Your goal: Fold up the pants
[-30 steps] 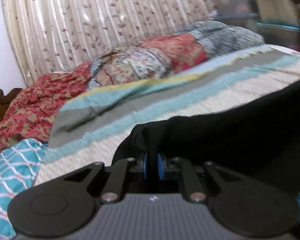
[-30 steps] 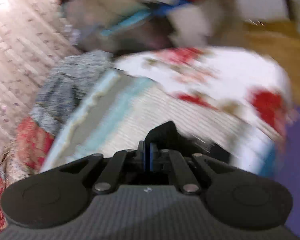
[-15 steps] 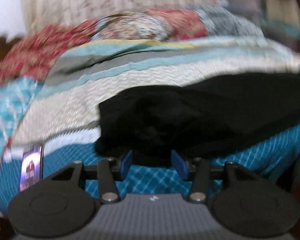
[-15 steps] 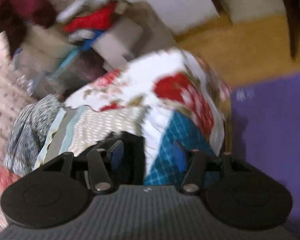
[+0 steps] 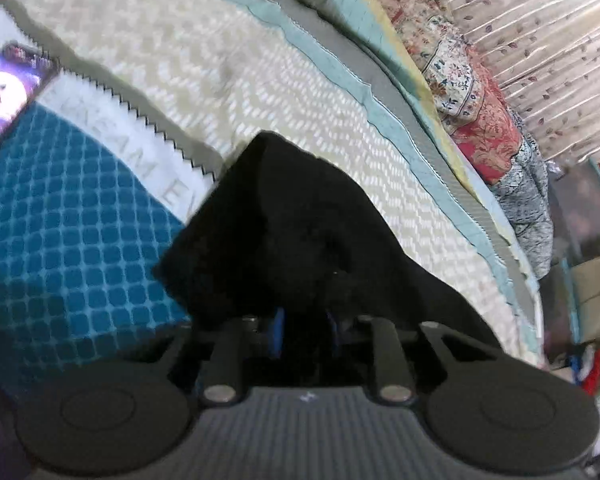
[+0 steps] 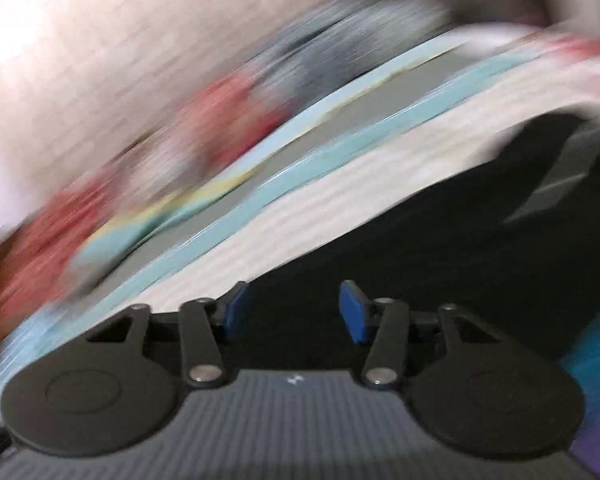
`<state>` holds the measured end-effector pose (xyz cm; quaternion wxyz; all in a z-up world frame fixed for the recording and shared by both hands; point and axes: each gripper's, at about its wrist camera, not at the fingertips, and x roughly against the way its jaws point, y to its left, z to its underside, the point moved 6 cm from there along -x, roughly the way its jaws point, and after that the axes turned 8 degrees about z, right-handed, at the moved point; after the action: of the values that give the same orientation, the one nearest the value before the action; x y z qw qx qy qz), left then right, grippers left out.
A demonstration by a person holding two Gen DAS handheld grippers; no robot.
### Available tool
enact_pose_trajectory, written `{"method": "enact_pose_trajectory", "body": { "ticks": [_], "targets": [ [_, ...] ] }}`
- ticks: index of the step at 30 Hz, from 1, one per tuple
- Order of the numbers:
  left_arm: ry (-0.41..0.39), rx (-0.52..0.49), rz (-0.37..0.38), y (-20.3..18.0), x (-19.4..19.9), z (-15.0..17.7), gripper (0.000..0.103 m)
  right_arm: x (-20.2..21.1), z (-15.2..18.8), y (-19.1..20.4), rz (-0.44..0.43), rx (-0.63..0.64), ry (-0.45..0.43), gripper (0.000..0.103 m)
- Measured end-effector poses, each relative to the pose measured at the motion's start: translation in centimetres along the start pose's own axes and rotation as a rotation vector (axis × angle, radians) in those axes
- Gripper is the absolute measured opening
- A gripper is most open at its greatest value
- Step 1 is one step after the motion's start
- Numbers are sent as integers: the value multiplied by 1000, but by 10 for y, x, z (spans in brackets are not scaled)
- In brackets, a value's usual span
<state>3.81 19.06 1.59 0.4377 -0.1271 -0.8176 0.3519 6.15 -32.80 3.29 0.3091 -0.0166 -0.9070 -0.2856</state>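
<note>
Phone (image 5: 8, 92), far left, lit, lying on the bedspread (image 5: 236, 92). Black pants (image 5: 300, 232), bunched mid-bed on the bedspread's cream and blue panels. Left gripper (image 5: 303, 326): jaws just closing, narrow, dark cloth bunched between the blue pads; a firm pinch cannot be confirmed. Right gripper (image 6: 294, 310): jaws just closing, half open over the pants, empty. Advice: catch a single edge layer, lift both corners evenly. Containers: none clearly visible

Pants (image 5: 300, 220) on bedspread (image 5: 228, 72), phone (image 5: 4, 96) left.
</note>
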Motion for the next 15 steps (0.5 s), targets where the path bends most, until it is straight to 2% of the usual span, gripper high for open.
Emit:
{"method": "enact_pose_trajectory", "body": {
  "ticks": [4,7,9,10,11,12,13,15],
  "targets": [
    [-73,-247,-86,-19,26,7,18,-33,50,123,-330,250,216,35],
    [-27,-271,-177,-13,27,14,19,-65,91,190,-487,320,368,35],
    [12,-268,-236,1,15,22,20,-90,130,220,-538,355,490,35],
    [15,-290,-274,8,8,26,24,-109,157,228,-524,382,581,35],
    [21,-295,-293,14,4,31,26,-128,182,230,-458,413,654,32],
    [17,-289,-308,16,3,33,28,-138,191,228,-444,402,628,30],
    [3,-290,-307,12,9,34,29,-138,185,228,-467,381,614,31],
    [-14,-301,-260,-1,23,33,28,-132,164,224,-515,321,618,32]
  ]
}}
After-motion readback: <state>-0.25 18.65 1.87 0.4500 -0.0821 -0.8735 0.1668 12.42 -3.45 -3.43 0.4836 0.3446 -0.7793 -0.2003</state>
